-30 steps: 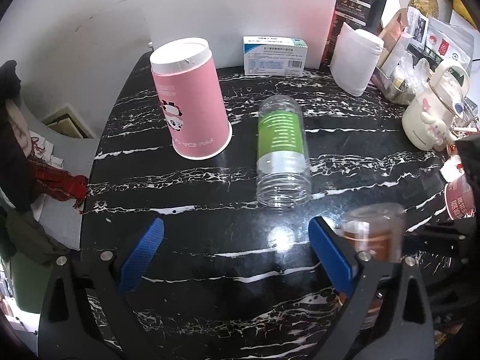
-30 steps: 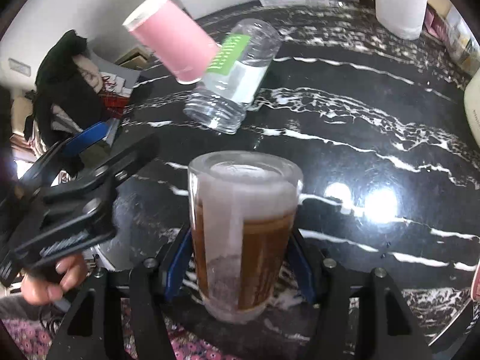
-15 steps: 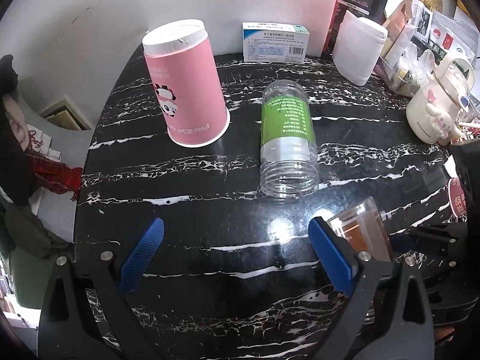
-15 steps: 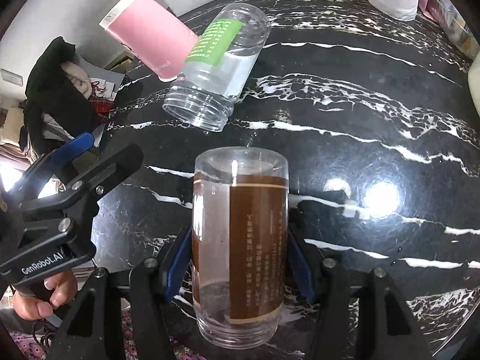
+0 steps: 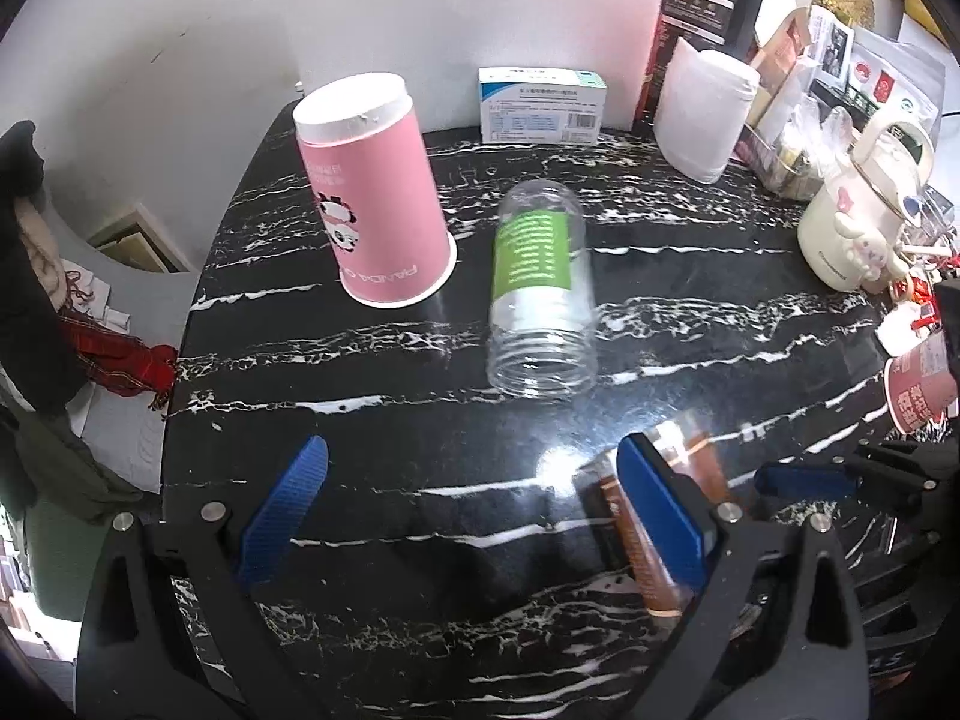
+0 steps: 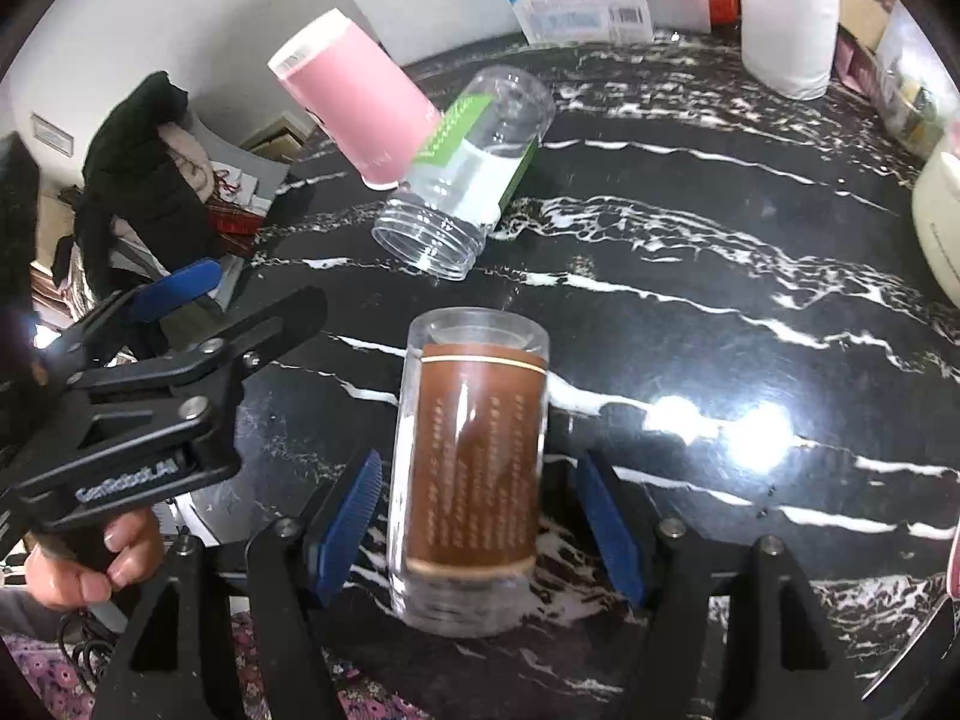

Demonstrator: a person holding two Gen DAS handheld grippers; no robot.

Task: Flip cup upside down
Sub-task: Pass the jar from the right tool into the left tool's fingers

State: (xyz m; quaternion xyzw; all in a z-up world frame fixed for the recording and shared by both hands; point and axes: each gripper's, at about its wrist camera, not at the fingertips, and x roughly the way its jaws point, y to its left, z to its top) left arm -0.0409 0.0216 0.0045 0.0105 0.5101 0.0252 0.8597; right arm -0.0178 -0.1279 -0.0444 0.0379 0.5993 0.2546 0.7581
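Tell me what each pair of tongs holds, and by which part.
Nothing. Left tongs open and empty; right tongs open astride the brown-labelled cup, pads apart from it.

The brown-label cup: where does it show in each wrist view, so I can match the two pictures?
Left wrist: the brown-label cup is at lower right, partly hidden behind that gripper's own right blue pad.
Right wrist: it is at lower centre, between the open jaws of the right gripper.
Shared landmark: the clear green-label bottle lying on its side beside the pink cup.
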